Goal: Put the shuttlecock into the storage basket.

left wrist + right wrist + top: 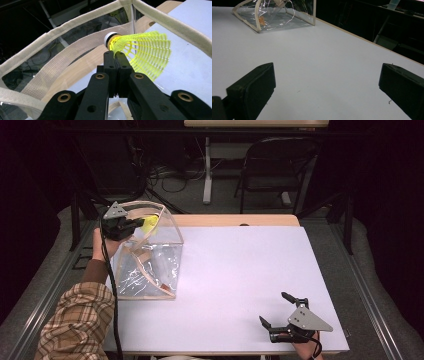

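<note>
1. the left gripper (115,56) has its jaws clamped on a yellow shuttlecock (142,53), pinching the skirt just behind the white-tipped cork, so the cork sits past the jaw tips and the skirt fans out to their right.
2. from above, that gripper (134,223) holds the shuttlecock (150,222) at the open top of a clear bag (150,265) with cream webbing trim.
3. in the left gripper view the bag's rim (62,27) curves round ahead of and to both sides of the jaws, with a handle strap (65,61) just beyond the tips, so the shuttlecock looks to be inside the mouth, above the bottom.
4. the right gripper (278,312) rests on the table (240,270) well apart from the bag, jaws spread wide with nothing between them; in its own view the bag (277,15) lies far ahead to the left of its jaws.
5. the step in hand looks like putting the shuttlecock into the bag; it is at the drop point but not let go.
6. next move, as i judge it: lower a little past the strap, part the jaws, then draw back up without snagging the rim. the bag is soft and may sag or shift, so the free gripper could steady it.
</note>
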